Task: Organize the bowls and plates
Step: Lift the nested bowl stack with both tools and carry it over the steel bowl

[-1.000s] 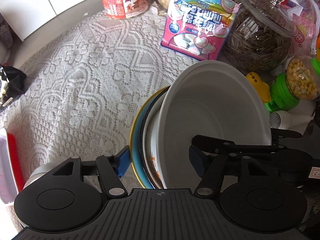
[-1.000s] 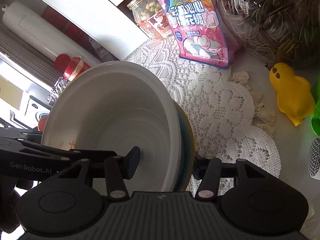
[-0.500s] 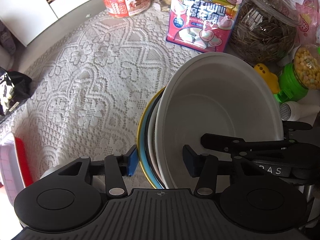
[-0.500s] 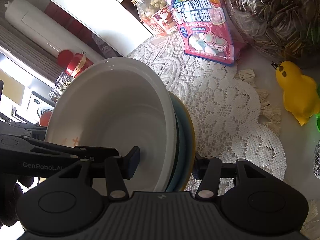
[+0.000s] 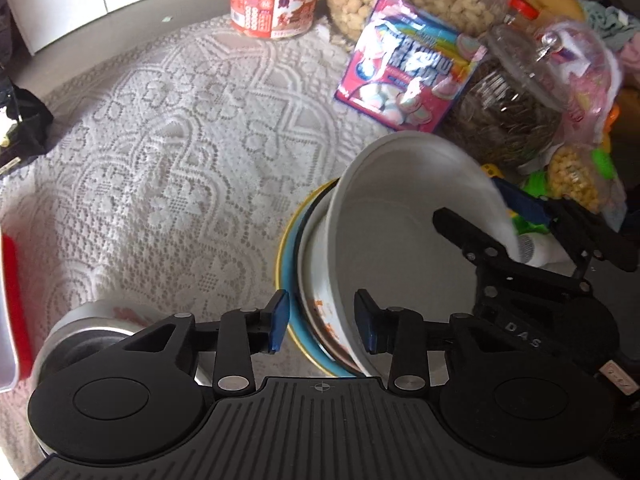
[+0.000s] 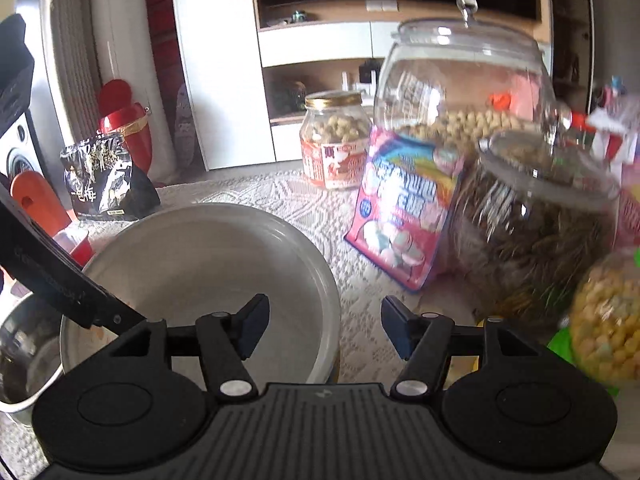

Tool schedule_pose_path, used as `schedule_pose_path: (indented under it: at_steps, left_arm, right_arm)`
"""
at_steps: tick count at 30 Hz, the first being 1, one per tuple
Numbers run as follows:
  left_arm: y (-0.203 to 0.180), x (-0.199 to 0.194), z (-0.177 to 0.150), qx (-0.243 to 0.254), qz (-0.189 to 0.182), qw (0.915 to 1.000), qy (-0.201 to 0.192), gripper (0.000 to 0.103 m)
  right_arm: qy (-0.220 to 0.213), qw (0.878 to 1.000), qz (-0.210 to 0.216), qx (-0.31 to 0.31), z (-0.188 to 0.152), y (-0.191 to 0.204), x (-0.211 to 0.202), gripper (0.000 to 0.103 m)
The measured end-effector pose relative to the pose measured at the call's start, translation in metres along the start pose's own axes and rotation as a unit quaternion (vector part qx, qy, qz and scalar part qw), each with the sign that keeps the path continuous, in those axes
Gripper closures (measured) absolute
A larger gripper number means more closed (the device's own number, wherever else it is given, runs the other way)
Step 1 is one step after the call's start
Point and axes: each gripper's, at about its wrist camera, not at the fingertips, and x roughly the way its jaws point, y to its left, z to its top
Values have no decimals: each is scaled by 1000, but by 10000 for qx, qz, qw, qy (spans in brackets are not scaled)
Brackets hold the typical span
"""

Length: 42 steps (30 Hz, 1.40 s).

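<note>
A stack of dishes (image 5: 320, 280) is on the lace cloth: a white bowl (image 5: 404, 232) on top, a patterned bowl and a blue plate with a yellow rim (image 5: 286, 264) beneath. My left gripper (image 5: 322, 322) straddles the near edge of the stack, jaws wide and not pressing it. My right gripper (image 6: 324, 326) is open, with the white bowl's rim (image 6: 320, 280) between its fingers without contact. The right gripper also shows in the left wrist view (image 5: 500, 208) at the bowl's far rim.
A steel bowl (image 5: 80, 328) sits at the near left, also in the right wrist view (image 6: 24, 352). Snack jars (image 6: 532, 216), a pink marshmallow bag (image 5: 408, 76), a peanut jar (image 5: 274, 0) and a black snack bag (image 6: 106, 176) crowd the back and right. A red-edged tray (image 5: 10, 292) lies at the left.
The stack has come down from a steep tilt to rest on the cloth. Both grippers have opened wider and let go of it. The right wrist view has swung up level.
</note>
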Motion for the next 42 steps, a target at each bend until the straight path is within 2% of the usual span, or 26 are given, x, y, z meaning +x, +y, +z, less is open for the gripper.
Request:
schedule_pose_path:
  at_steps: [3, 4, 5, 6, 8, 11, 16, 20, 23, 26, 28, 31, 33, 37, 42]
  left_arm:
    - [4, -5, -12, 44, -124, 9989, -444, 66]
    - [5, -3, -16, 78, -96, 9984, -555, 70]
    - [7, -1, -19, 79, -23, 9980, -635, 81]
    - [9, 1, -22, 39, -4, 9974, -714, 85]
    - [17, 3, -22, -108, -115, 9963, -844, 86]
    - [21, 5, -17, -123, -208, 9954, -929, 87]
    - [19, 7, -8, -186, -132, 9980, -592, 86]
    - [13, 11, 3, -151, 77, 9997, -171, 86]
    - [4, 13, 9, 2, 275, 9996, 75, 80]
    - [-7, 17, 11, 198, 487, 9984, 188, 77]
    - [-14, 20, 13, 272, 640, 9974, 205, 78]
    - [-15, 22, 17, 202, 673, 9972, 242, 74]
    - [-17, 23, 18, 236, 738, 9966, 269, 74]
    - [-27, 24, 18, 467, 1070, 9922, 445, 77]
    - [-40, 31, 13, 831, 1592, 9823, 525, 76]
  right_arm:
    - [-393, 9992, 14, 18, 5, 0, -8, 35]
    - [-479, 9986, 58, 209, 6, -4, -8, 34]
    - [-450, 9982, 91, 381, 8, -7, -6, 34]
    - [-306, 9980, 154, 535, 10, -11, -2, 34]
    - [114, 9968, 433, 662, 12, -16, 5, 34]
    - [369, 9959, 476, 669, 6, -13, 15, 34]
    - [905, 9917, 553, 727, 1, -6, 32, 34]
    - [1224, 9811, 915, 1187, 1, -15, 39, 37]
    - [1356, 9745, 992, 1486, -6, -24, 44, 39]
    - [1436, 9709, 945, 1668, -14, -32, 48, 39]
    - [1535, 9643, 1111, 1850, -17, -36, 51, 39]
    - [1630, 9560, 1406, 1991, -20, -40, 53, 40]
    - [1666, 9531, 1522, 2018, -21, -40, 53, 44]
    - [1692, 9519, 1537, 2043, -22, -41, 54, 45]
    - [1684, 9527, 1513, 2028, -23, -40, 52, 45]
